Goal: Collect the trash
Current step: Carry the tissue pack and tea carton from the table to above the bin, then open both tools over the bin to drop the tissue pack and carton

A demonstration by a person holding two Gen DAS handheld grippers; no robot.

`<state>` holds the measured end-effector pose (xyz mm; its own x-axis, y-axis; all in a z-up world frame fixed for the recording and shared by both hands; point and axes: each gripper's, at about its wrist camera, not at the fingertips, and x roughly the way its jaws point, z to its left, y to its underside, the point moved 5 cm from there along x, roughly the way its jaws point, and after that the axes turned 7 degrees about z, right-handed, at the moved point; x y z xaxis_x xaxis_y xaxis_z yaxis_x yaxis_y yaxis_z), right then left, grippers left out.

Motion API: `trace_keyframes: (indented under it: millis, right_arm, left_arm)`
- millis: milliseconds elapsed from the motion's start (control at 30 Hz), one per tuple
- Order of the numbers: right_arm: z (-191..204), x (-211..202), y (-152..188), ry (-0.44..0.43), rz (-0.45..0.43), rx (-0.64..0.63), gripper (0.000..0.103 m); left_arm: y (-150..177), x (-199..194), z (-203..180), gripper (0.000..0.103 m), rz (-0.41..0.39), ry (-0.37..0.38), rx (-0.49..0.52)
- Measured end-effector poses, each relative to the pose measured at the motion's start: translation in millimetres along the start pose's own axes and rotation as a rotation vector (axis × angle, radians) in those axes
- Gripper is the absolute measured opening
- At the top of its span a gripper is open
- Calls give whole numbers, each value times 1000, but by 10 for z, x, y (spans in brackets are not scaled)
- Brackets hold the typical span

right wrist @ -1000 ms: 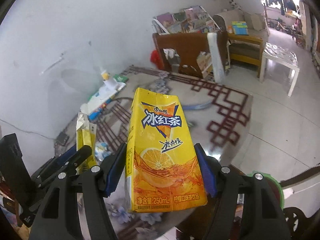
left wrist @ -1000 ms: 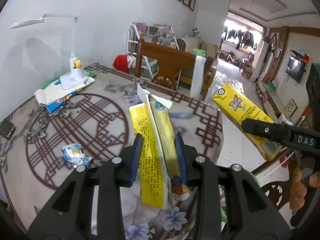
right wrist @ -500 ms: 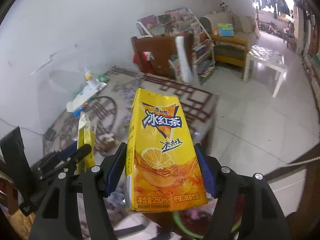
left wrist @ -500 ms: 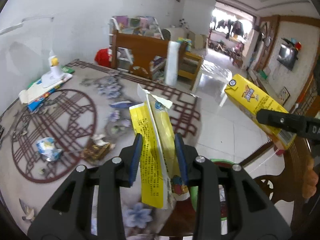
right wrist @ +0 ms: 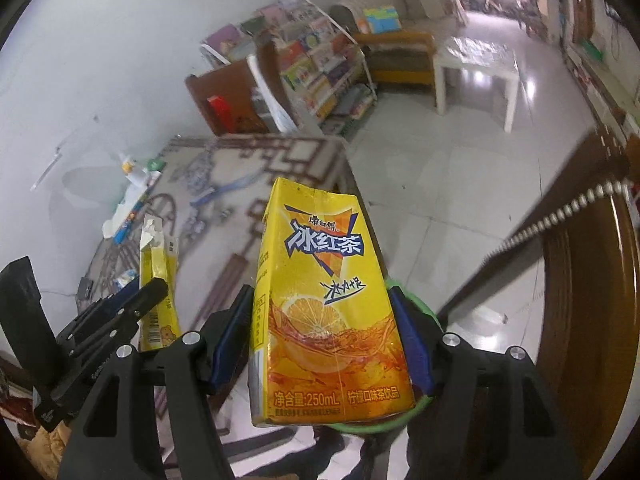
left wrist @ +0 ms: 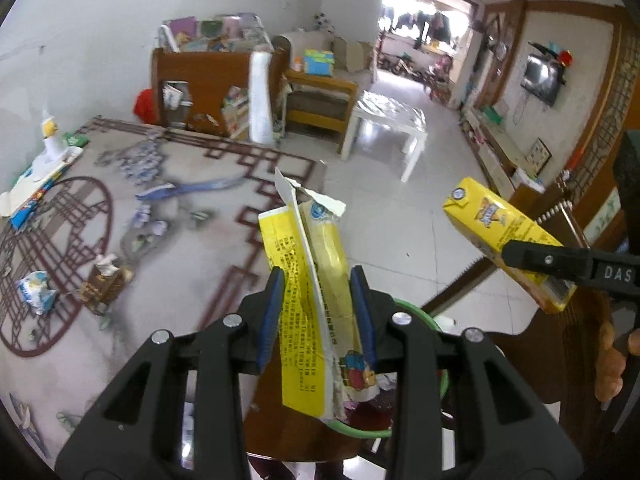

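Observation:
My left gripper is shut on a torn, flattened yellow carton and holds it above the rim of a green bin. My right gripper is shut on a yellow iced-tea carton, also over the green bin. The iced-tea carton shows at the right of the left wrist view, and the torn carton at the left of the right wrist view. A crumpled blue-white wrapper and a small brown wrapper lie on the patterned table.
A desk lamp base and papers stand at the table's far left. A dark wooden chair back is at the right. A bookshelf and a white low table stand beyond on the tiled floor.
Both grippers have swung right, away from the table and over its edge, with their cartons held. The green bin has come into view beneath them.

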<state>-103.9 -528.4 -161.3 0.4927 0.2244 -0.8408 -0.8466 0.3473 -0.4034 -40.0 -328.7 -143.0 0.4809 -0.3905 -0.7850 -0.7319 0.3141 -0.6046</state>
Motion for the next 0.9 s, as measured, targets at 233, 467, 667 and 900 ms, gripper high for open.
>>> trace_keyframes:
  millis: [233,467,667,900]
  right_arm:
    - [-203,83,81,-15,72,53,65]
    - [-282,194,148,-34,126,93,66]
    - [-375,305,206,-31,167,151,72]
    - [-358,269,202,0,139,148,74]
  left_arm:
    - [185,271,-371,33,86,47,46]
    - [271,408,-570,53,137,83,97]
    - [183,303,-506,84,82,55,83]
    - [57,185,-376,87,37,39,60]
